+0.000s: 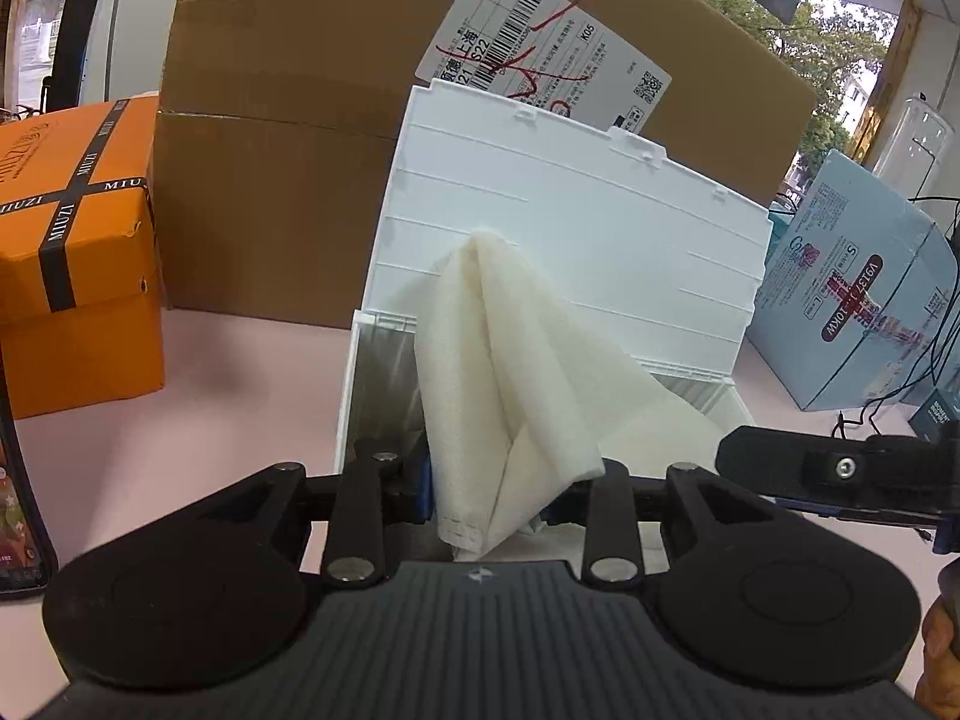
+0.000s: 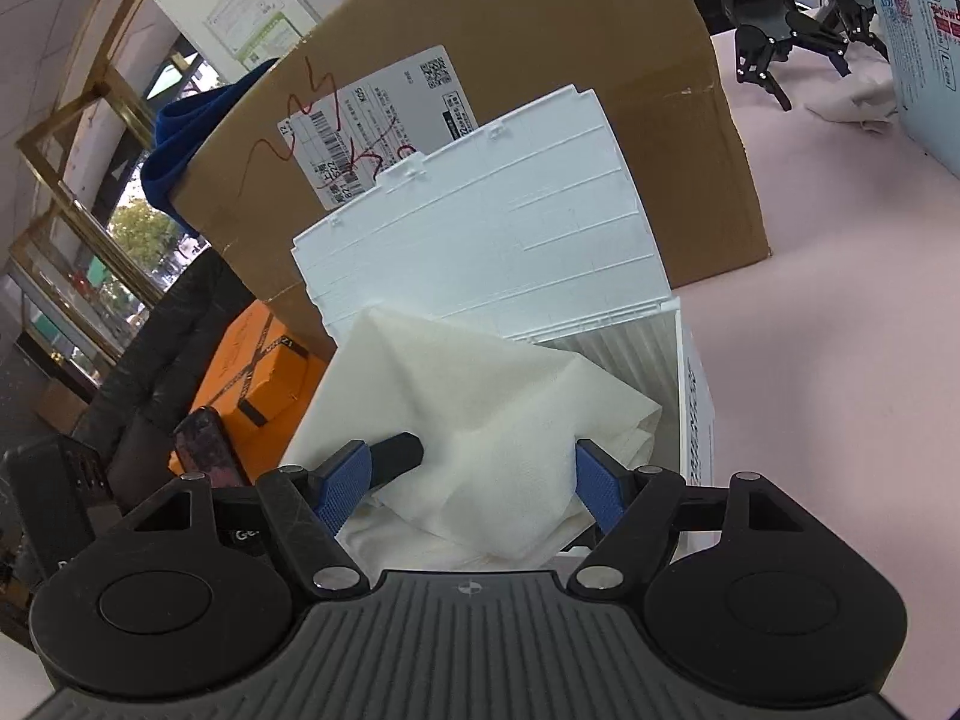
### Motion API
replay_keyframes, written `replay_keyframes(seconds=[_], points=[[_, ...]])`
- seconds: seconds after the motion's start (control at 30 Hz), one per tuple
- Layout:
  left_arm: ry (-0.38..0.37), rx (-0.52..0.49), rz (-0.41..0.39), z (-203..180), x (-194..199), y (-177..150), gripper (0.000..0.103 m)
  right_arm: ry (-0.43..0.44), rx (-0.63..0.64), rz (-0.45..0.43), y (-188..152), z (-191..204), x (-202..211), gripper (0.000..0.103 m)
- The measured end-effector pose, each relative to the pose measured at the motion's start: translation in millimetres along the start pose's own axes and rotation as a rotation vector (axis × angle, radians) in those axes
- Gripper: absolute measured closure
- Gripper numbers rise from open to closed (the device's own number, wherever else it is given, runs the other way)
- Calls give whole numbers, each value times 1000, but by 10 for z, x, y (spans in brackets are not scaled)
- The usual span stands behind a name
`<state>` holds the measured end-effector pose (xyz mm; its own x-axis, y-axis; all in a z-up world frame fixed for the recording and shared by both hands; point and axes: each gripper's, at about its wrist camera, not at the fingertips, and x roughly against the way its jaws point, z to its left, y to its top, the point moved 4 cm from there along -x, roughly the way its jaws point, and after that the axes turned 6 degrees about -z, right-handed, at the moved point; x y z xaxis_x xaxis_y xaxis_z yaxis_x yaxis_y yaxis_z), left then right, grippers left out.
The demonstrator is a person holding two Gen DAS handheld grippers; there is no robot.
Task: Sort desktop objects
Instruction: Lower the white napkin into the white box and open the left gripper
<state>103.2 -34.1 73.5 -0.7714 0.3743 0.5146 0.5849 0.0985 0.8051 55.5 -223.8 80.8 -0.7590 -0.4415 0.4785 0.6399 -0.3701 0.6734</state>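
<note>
One soft, crinkled white cloth (image 1: 510,372) peaked at centre frame over my ribbed white plastic box (image 1: 576,228); left gripper (image 1: 486,498) pinched it, right gripper (image 2: 474,480) jaws wide.

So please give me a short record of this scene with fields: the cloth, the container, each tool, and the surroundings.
cloth: white crumpled fabric cloth, draped over the container's opening
container: white ribbed plastic box, hinged lid upright
left tool: cloth between its fingers; closure unclear
right tool: open, blue pads either side of the cloth
behind: large brown cardboard box
left side: orange gift box
surface: pink tabletop
</note>
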Motion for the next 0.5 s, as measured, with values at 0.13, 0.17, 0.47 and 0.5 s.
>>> replay_keyframes(seconds=[0.13, 0.17, 0.47, 0.5], points=[[9, -11, -4, -13, -3, -6, 75, 54, 2, 39, -27, 71, -5, 31], [9, -12, -3, -16, -3, -6, 74, 20, 31, 33, -39, 81, -26, 31], [-78, 78, -19, 42, 107, 92, 30, -129, 302, 42, -219, 172, -315, 70], [-82, 77, -26, 38, 122, 102, 29, -144, 329, 42, -229, 175, -345, 70]])
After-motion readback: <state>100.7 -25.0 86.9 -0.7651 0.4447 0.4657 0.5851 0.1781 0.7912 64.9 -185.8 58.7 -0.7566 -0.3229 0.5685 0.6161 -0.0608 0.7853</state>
